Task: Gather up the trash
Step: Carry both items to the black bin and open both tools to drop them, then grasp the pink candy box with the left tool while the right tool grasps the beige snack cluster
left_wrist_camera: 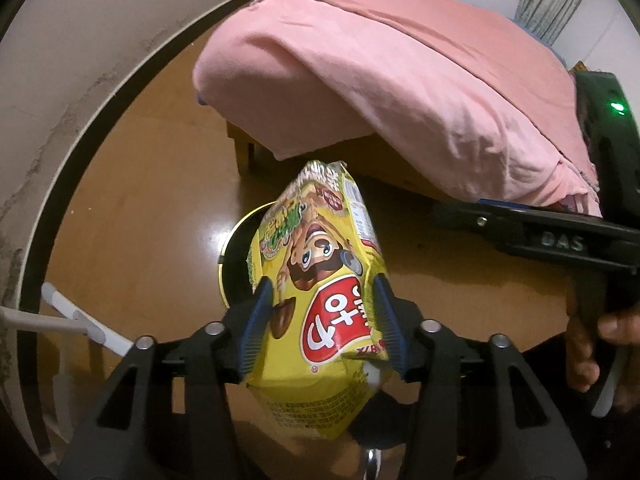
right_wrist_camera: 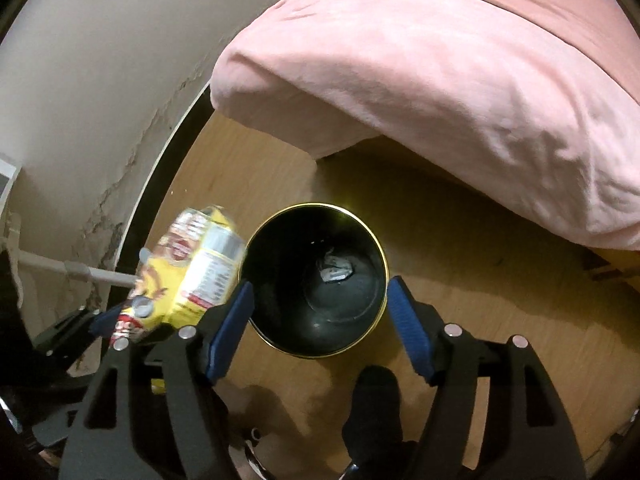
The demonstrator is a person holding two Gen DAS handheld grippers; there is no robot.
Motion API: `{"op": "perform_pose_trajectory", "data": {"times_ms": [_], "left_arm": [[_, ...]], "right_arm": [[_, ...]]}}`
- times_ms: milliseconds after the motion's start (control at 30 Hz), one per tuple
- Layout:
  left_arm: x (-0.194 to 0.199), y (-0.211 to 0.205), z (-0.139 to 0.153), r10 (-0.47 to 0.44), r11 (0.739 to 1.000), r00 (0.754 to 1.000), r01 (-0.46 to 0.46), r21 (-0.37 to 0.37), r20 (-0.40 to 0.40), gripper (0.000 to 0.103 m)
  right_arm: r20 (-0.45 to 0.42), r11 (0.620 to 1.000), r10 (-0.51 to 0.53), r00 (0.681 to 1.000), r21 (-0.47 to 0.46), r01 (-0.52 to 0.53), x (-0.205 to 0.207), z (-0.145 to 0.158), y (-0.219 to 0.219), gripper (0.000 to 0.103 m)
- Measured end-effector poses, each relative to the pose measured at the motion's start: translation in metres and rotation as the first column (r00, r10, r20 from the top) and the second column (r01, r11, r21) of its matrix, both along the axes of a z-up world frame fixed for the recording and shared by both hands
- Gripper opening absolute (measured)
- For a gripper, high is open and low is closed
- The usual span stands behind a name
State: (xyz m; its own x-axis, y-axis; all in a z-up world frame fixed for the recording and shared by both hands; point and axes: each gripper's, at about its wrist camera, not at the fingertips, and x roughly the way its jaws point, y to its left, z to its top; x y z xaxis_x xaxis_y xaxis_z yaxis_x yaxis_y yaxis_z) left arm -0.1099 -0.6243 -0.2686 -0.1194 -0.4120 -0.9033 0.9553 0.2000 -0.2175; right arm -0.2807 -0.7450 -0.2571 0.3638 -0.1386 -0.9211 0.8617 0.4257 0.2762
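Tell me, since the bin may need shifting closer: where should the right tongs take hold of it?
On the rim of the black bin, from straight above, one finger inside the wall and one outside. It stands upright with its mouth open, and its body looks too wide for the open right tongs to span.

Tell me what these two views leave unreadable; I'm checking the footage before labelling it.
- Round black bin with gold rim: left wrist view, mostly hidden behind the yellow snack bag.
- Pale crumpled scrap in the bin: right wrist view, too dark and small to identify.
- Yellow snack bag: right wrist view, motion-blurred, print unreadable.
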Motion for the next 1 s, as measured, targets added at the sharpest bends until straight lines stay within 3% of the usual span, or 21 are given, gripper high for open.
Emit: {"op": "perform_pose_trajectory", "data": {"times_ms": [100,367,500,667,767,867,967,1000], "left_arm": [[-0.001,-0.006,0.001,0.011,1.000,1.000,-0.010,-0.010,0.009,0.074],[0.004,0.007,0.025,0.036,0.999,0.998,-0.034,-0.030,0.042,0.077],[0.015,0.043,0.070,0.085,0.992,0.994,-0.079,-0.097,0.066,0.081],[0.035,0.106,0.138,0.164,0.968,0.982,-0.142,-0.207,0.091,0.091],[0.055,0.160,0.179,0.258,0.940,0.956,-0.216,-0.266,0.136,0.093],[0.080,0.223,0.207,0.366,0.903,0.914,-0.302,-0.305,0.178,0.094],[0.110,0.292,0.222,0.492,0.855,0.838,-0.416,-0.310,0.234,0.094],[0.122,0.320,0.225,0.542,0.831,0.801,-0.465,-0.306,0.253,0.094]], "right_arm": [[0.011,1.000,-0.015,1.000,0.000,0.015,-0.003,0.000,-0.002,0.070],[0.038,1.000,-0.016,0.999,-0.001,0.016,-0.003,0.004,-0.004,0.071],[0.034,1.000,0.008,0.999,-0.019,-0.007,0.006,0.017,0.010,0.071],[0.052,0.983,0.139,0.989,-0.126,-0.131,0.048,0.070,0.051,0.072],[0.096,0.941,0.273,0.957,-0.235,-0.244,0.086,0.126,0.096,0.079],[0.123,0.884,0.402,0.907,-0.309,-0.349,0.125,0.166,0.141,0.079],[0.132,0.801,0.550,0.825,-0.364,-0.476,0.175,0.195,0.200,0.080],[0.136,0.768,0.601,0.788,-0.374,-0.521,0.195,0.202,0.222,0.080]]}}
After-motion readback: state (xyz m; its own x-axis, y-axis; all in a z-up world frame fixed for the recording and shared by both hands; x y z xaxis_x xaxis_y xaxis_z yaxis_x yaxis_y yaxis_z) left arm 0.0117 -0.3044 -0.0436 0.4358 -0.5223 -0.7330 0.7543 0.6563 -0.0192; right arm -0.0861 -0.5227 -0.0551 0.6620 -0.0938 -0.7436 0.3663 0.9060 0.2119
